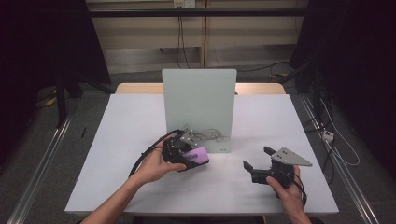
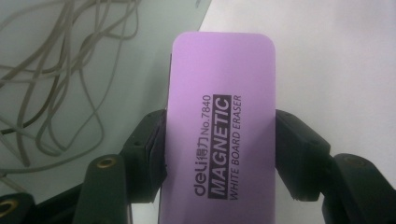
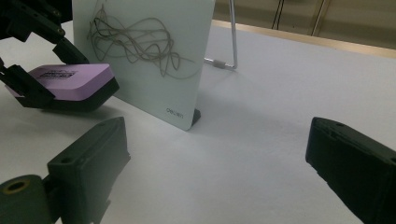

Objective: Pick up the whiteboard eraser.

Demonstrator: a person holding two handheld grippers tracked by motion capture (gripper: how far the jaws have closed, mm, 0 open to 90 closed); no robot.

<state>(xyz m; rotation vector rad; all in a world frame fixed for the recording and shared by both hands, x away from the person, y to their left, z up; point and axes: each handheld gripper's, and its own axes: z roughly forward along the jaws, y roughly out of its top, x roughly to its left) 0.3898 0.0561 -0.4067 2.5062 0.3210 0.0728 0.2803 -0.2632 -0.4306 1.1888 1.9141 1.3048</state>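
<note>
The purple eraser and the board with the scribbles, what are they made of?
The eraser, held in the left gripper, has a purple top that looks like smooth matte plastic with printed letters; its black underside may be felt, hard to tell. The board looks like frosted glass or glossy plastic: pale green, rounded corners, a soft sheen.

Eraser in my left grip

My left gripper (image 2: 219, 154) clamps the purple eraser (image 2: 223, 121) by its long sides, before the scribbled whiteboard (image 2: 93, 79) on the table (image 2: 327, 60).
</note>
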